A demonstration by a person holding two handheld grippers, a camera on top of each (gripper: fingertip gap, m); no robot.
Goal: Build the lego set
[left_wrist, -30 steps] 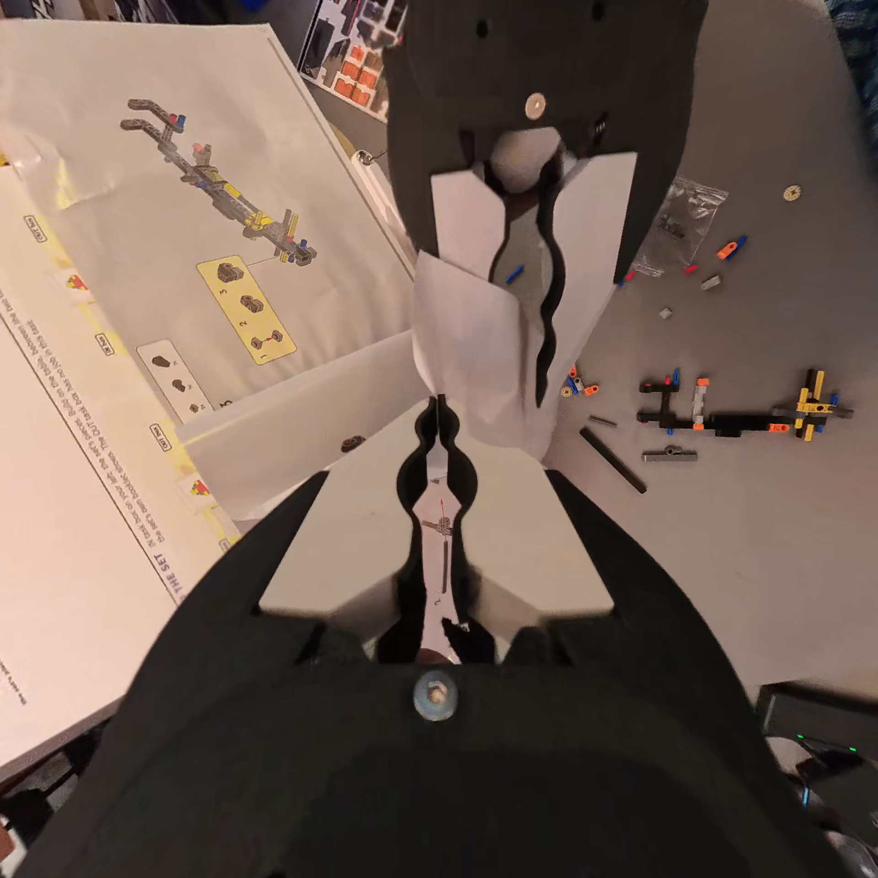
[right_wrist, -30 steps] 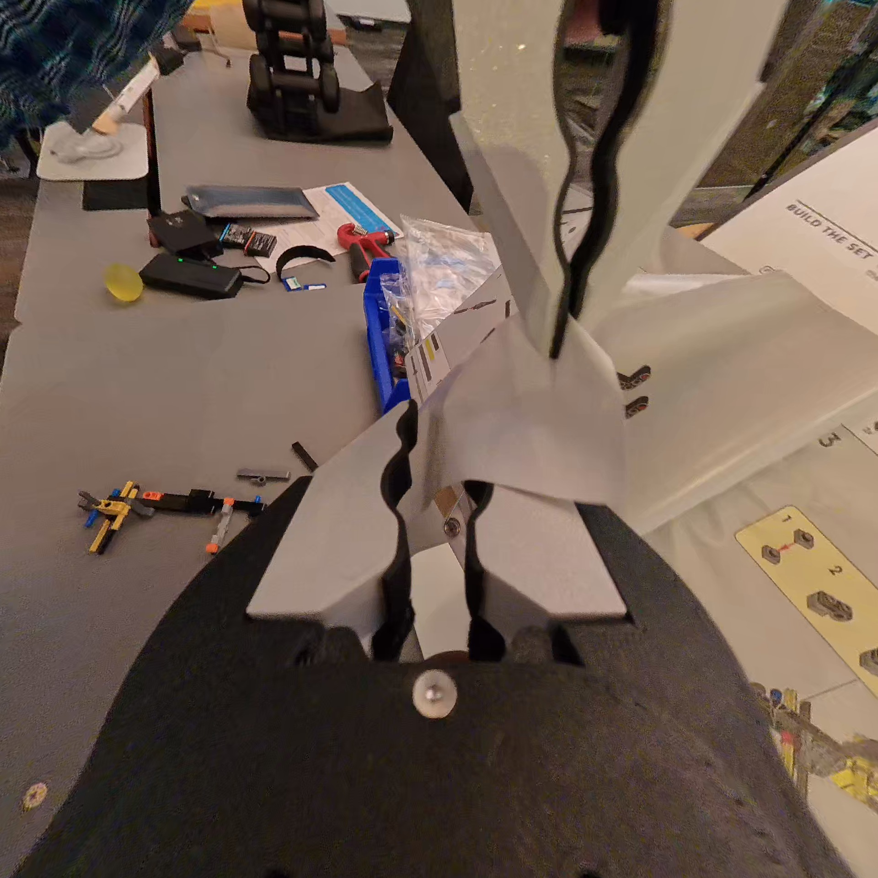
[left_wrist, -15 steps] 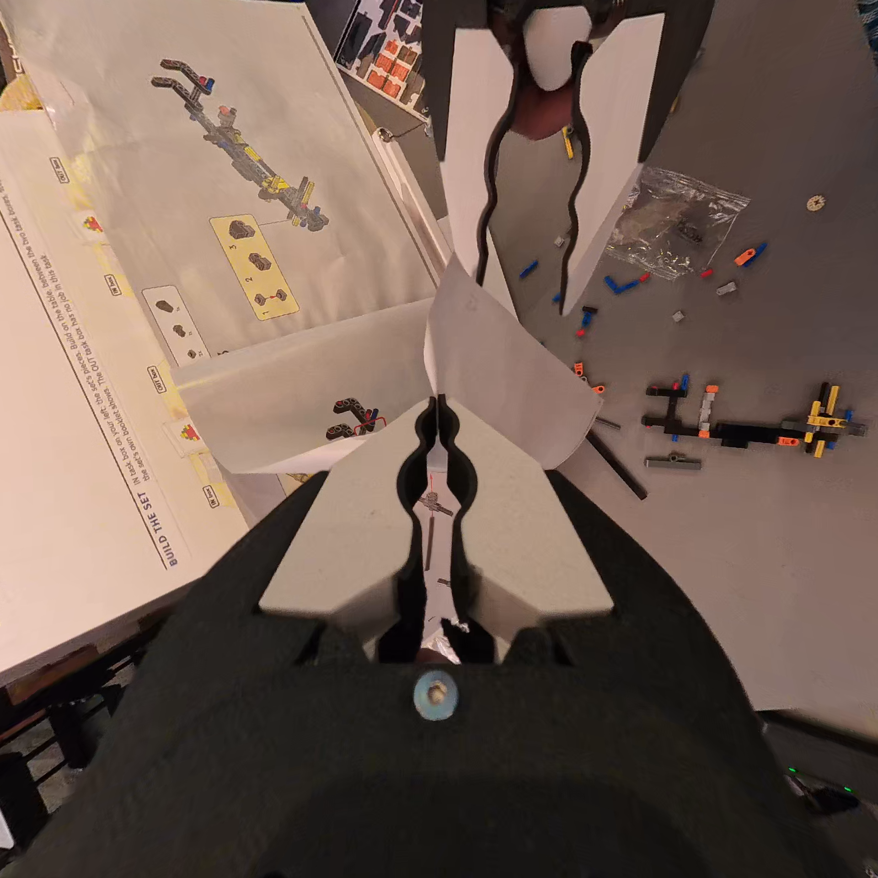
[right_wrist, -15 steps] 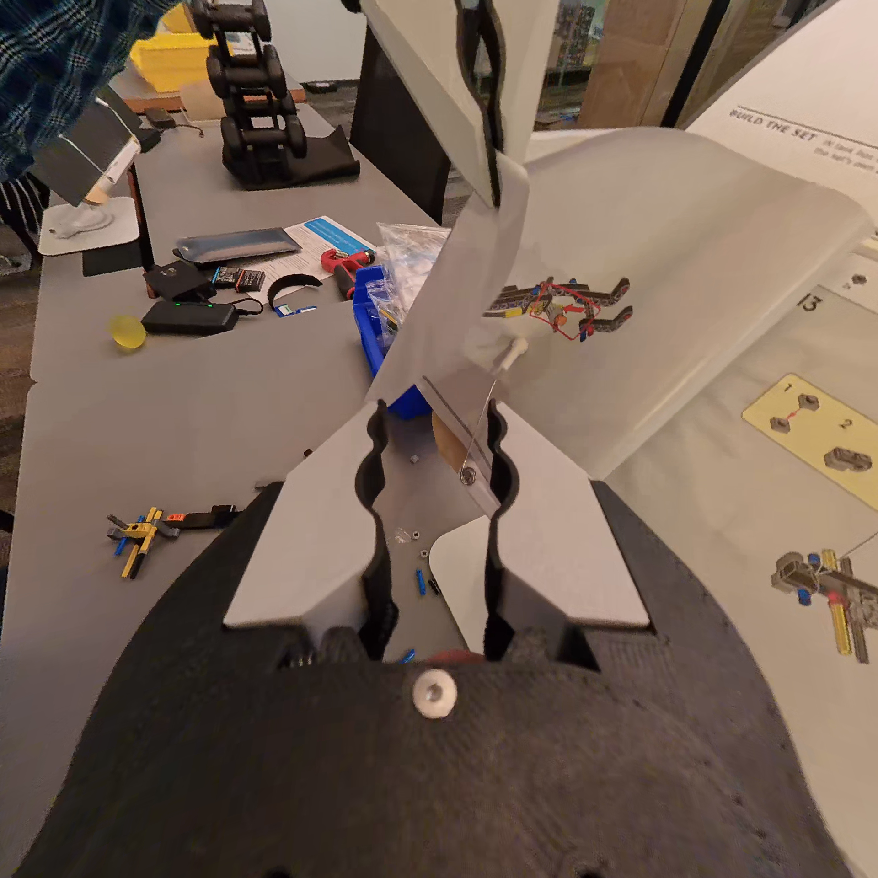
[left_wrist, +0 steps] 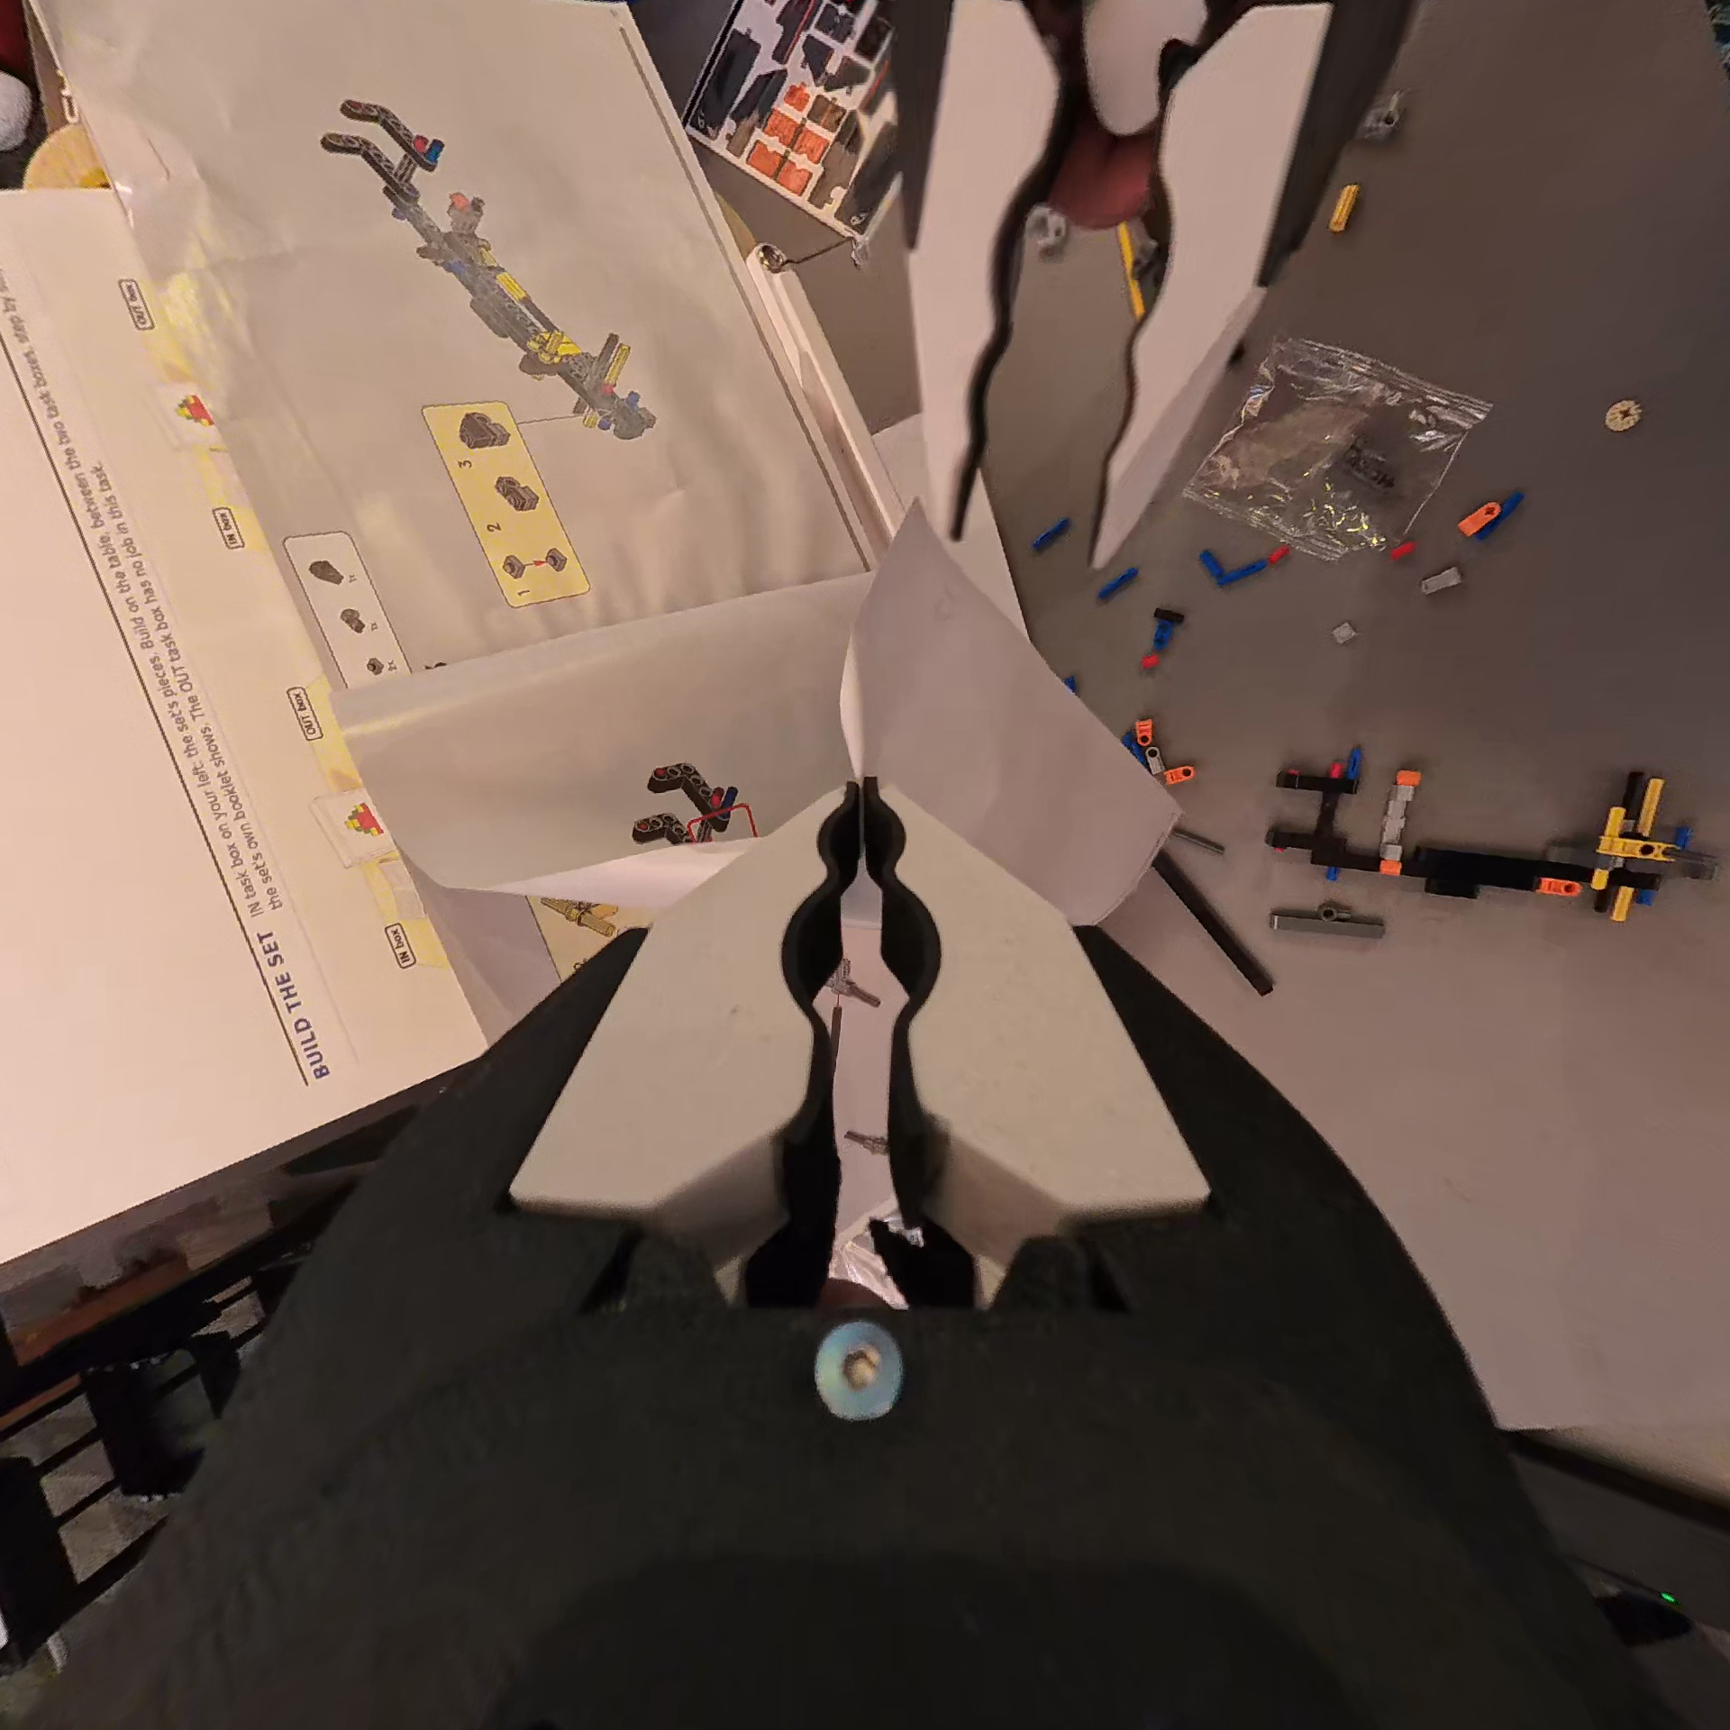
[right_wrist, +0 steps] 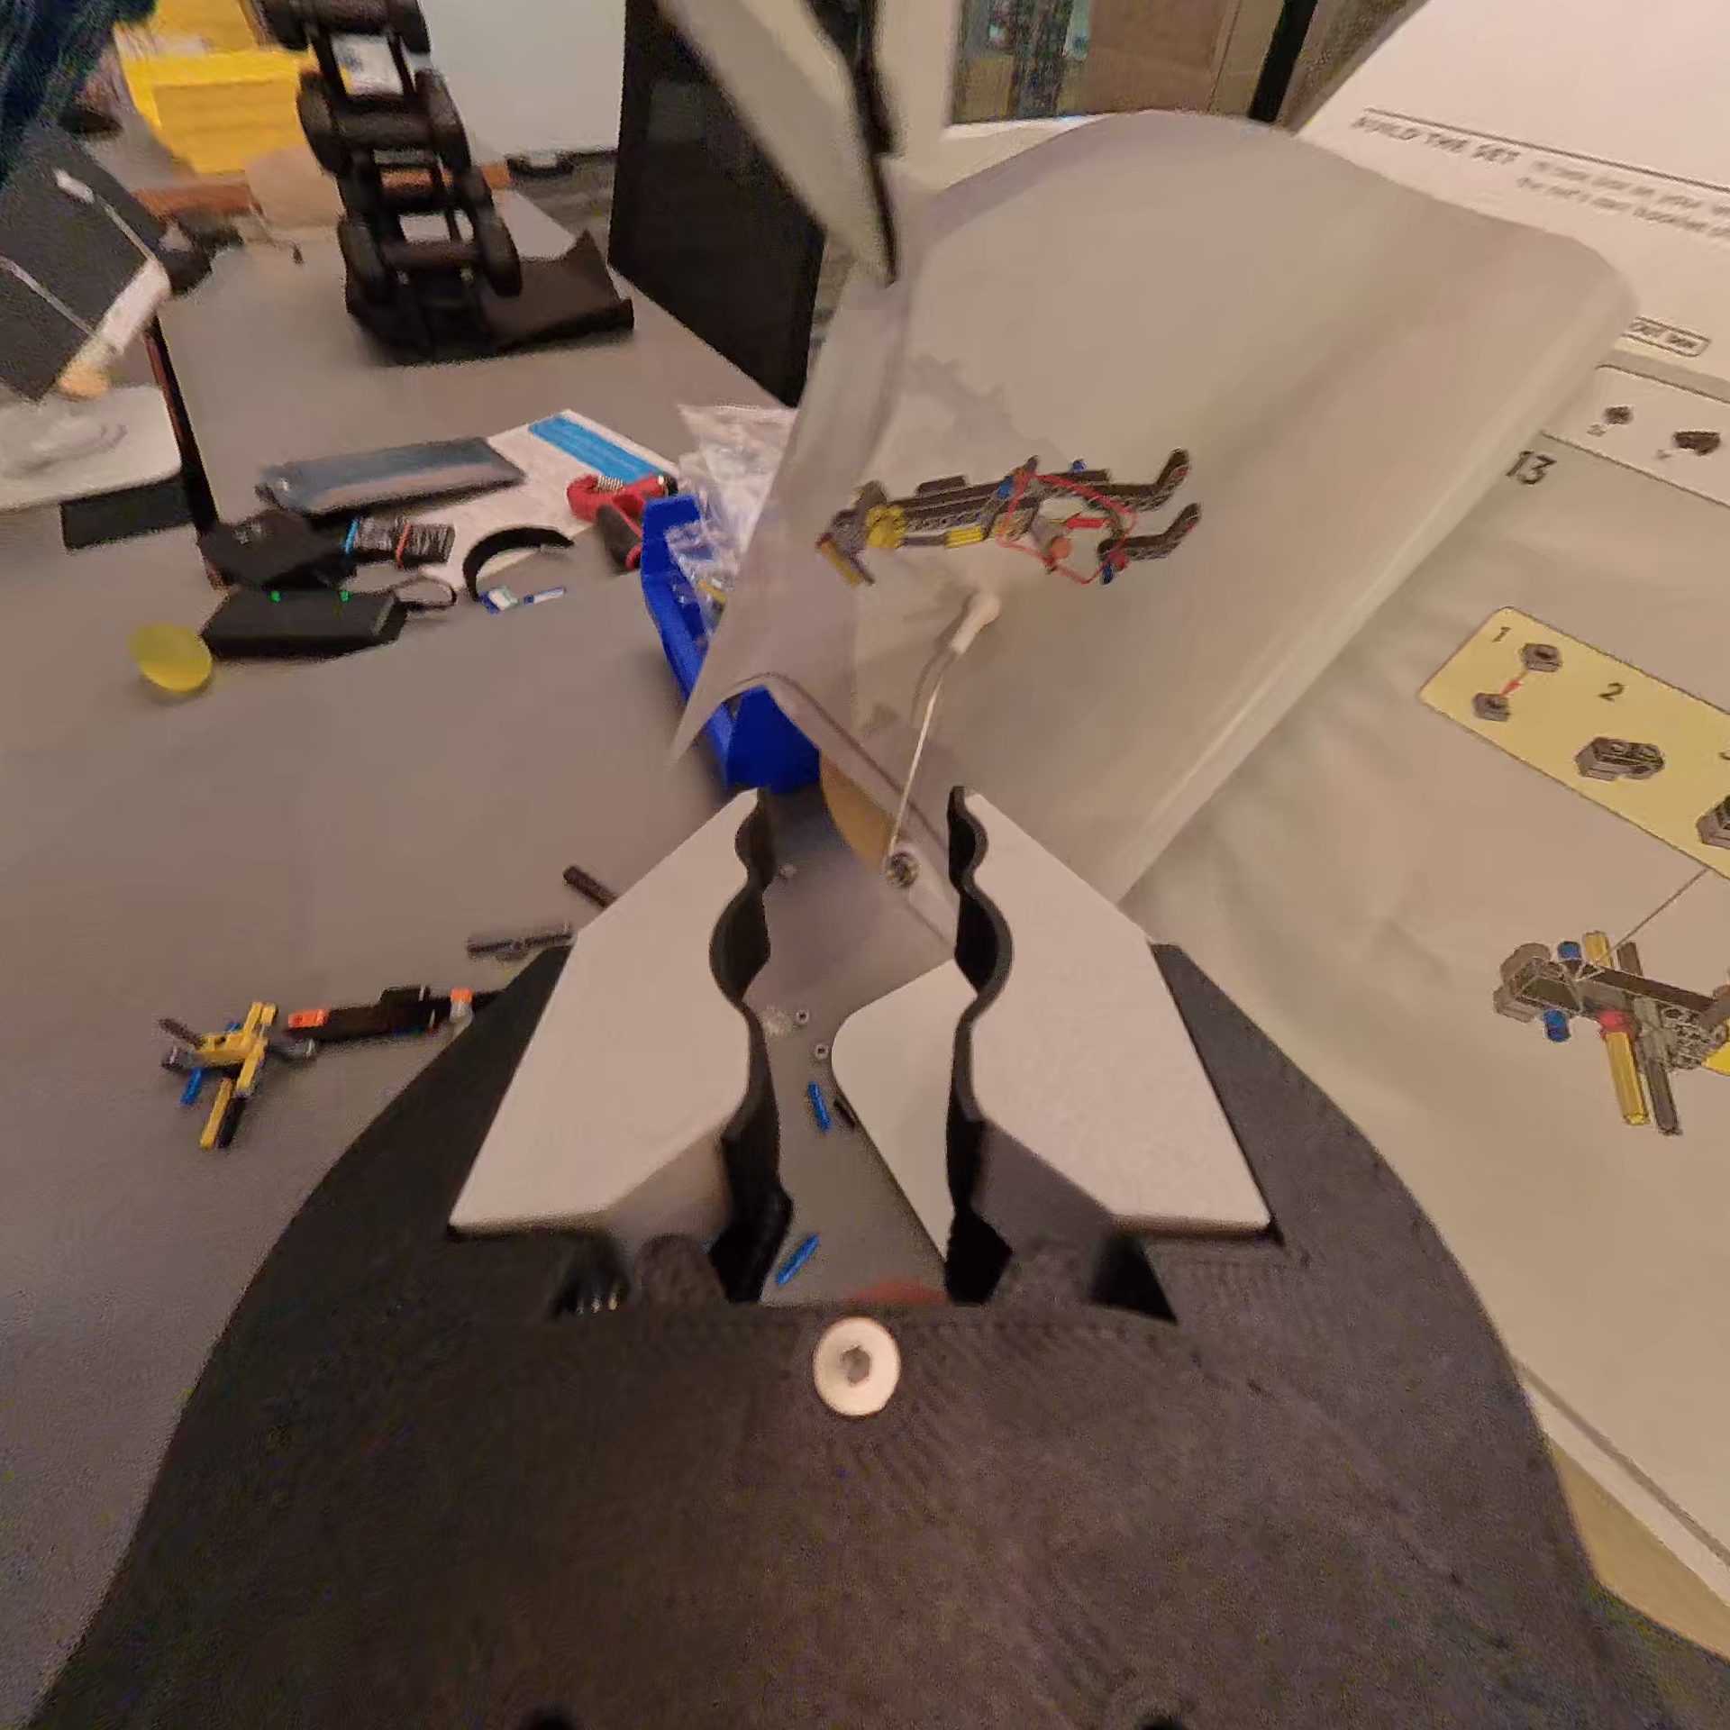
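Note:
My left gripper (left_wrist: 859, 791) is shut on the edge of a lifted page (left_wrist: 983, 730) of the open instruction booklet (left_wrist: 468, 328). The page curls up over the booklet. My right gripper (left_wrist: 1030, 548) is open and empty, hanging just beyond the page's top corner. In the right wrist view my right gripper (right_wrist: 857, 800) stands open below the raised page (right_wrist: 1264, 374), and the left gripper (right_wrist: 885, 267) pinches its top edge. The partly built black, yellow and orange lego assembly (left_wrist: 1498, 852) lies on the grey table to the right; it also shows in the right wrist view (right_wrist: 356, 1016).
Loose small pieces (left_wrist: 1226, 566), a black axle (left_wrist: 1212, 922) and a grey beam (left_wrist: 1325, 922) lie near the assembly. A clear plastic bag (left_wrist: 1339, 449) lies farther back. A blue bin (right_wrist: 693, 618), a black power pack (right_wrist: 300, 623) and a yellow disc (right_wrist: 171, 658) sit across the table. Tip to tip, the grippers are about 10 cm apart.
My right gripper has opened wider and drawn back from the page. My left gripper, still shut on the page, has lifted it so its printed side now shows.

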